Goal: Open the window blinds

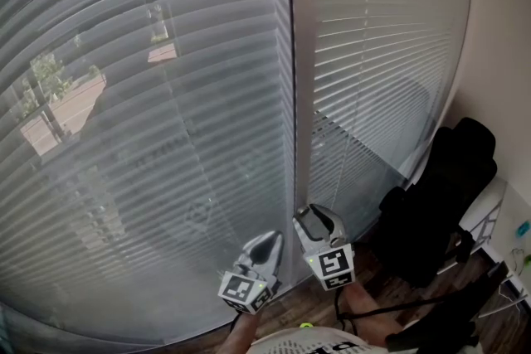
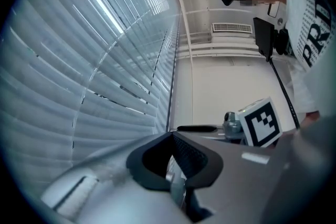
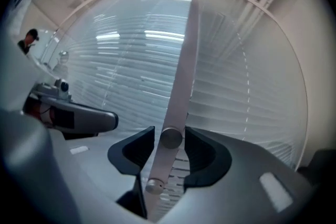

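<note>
Grey slatted blinds (image 1: 149,137) cover the left window, and a second set (image 1: 373,54) covers the right window, slats closed. A pale tilt wand (image 3: 178,86) hangs between them, with a round knob (image 3: 171,137) near its lower end. My right gripper (image 3: 170,140) points level at the window with the knob between its black pads (image 3: 202,152), a small gap on each side, so it is open. In the head view my right gripper (image 1: 314,215) sits at the foot of the window post (image 1: 303,95). My left gripper (image 1: 267,243) is just left of it, its jaws together and empty (image 2: 173,157).
A black office chair (image 1: 448,195) stands in the right corner by the wall. A dark cable (image 1: 398,309) crosses the wooden floor (image 1: 415,294). The right gripper's marker cube (image 2: 260,123) shows beside the person in the left gripper view.
</note>
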Demonstrator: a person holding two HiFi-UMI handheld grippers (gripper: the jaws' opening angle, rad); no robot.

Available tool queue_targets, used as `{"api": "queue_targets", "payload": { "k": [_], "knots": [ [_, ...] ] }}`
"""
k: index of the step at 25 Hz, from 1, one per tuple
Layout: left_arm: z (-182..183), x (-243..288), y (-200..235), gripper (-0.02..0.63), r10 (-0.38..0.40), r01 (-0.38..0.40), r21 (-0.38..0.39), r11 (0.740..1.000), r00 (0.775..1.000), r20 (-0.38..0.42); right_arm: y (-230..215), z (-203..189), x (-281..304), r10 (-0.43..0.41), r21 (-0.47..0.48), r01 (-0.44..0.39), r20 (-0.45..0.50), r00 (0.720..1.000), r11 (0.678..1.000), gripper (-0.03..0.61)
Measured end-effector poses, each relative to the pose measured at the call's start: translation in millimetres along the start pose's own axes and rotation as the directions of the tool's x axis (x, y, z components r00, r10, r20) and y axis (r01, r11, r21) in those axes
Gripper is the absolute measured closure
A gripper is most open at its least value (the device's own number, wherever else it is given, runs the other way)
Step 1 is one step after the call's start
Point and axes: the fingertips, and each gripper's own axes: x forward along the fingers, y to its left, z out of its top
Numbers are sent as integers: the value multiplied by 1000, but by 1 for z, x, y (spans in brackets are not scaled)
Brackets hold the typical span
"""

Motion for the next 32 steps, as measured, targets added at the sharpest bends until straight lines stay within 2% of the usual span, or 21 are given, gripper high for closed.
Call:
{"api": "queue_targets", "payload": {
  "k": [2, 4, 9, 12, 19, 32],
  "knots": [
    [0, 1, 0, 620, -2, 2, -1, 1000, 1000, 1, 4, 0, 1, 4, -130, -8, -28, 1000, 992, 399],
    [0, 3, -2, 620, -8, 8, -1, 1000, 1000, 4, 5, -1, 2, 0, -205, -10, -46, 999, 979, 399],
    [-1, 4, -5, 620, -15, 15, -2, 1000, 1000, 2, 5, -9, 7, -3, -299, -25, -91, 996, 954, 400],
    [-1, 3, -4, 620, -11, 11, -3, 1000, 1000, 4, 4, -9, 8, -18, -337, -12, -86, 996, 941, 417],
    [-1, 0, -3, 620, -4, 4, -2, 1000, 1000, 2, 1, -8, 7, -19, -324, -3, -67, 998, 946, 445],
    [-1, -1, -1, 620, -1, 1, -3, 1000, 1000, -9, -2, -9, 6, -2, -117, -2, -39, 999, 993, 446]
  ]
}}
